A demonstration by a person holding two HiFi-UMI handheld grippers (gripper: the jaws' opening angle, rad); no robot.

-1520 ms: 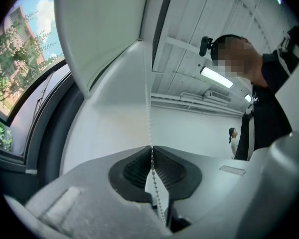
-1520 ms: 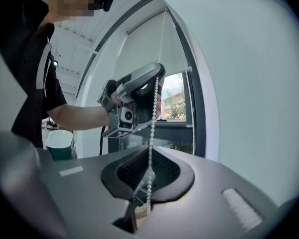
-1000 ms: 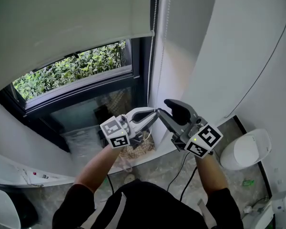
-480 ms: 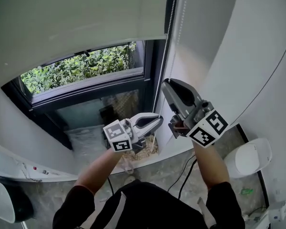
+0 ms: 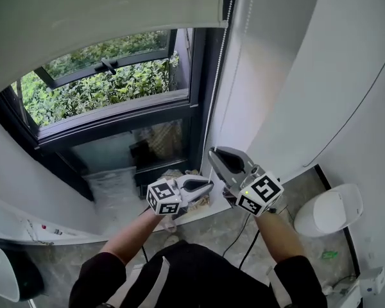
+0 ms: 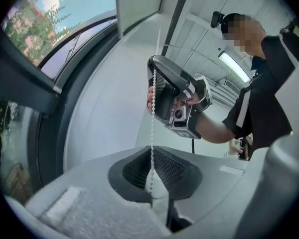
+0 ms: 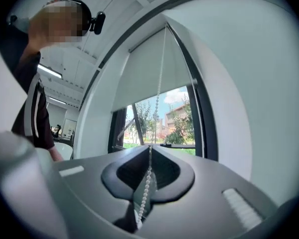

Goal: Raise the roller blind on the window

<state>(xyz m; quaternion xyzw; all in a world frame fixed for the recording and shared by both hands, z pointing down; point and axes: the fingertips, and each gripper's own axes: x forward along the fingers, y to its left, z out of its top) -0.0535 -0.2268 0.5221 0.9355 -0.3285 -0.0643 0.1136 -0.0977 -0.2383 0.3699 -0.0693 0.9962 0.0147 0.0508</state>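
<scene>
Raising the cream fabric roller blind (image 5: 102,11): its bottom edge sits high on the dark-framed window (image 5: 115,88), so the lower glass is already bare and only the top part is left, I'd guess.

Both tongs are on the white beaded pull chain (image 6: 152,133), which hangs down the window's right side. The right gripper (image 5: 215,156) has just been closing and now pinches the chain between its pads. The left gripper (image 5: 206,186) is just below it, jaws pressed together on the same strand.

How I'd do this bit:
- Go hand over hand and never let both go at once, or the blind could drop back.
- Pull straight down along the line the chain hangs in (yanking it out toward yourself probably makes the beads skip on the sprocket).
- Release the lower tong, reach above the upper one, clamp squarely across the beads, then pull.
- Steady strokes, no jerks.

Count, big to small:
- 1 blind
- 1 window
- 2 grippers, both clamped
- 1 chain, seemingly a loop, since a second fainter strand shows beside the gripped one
</scene>
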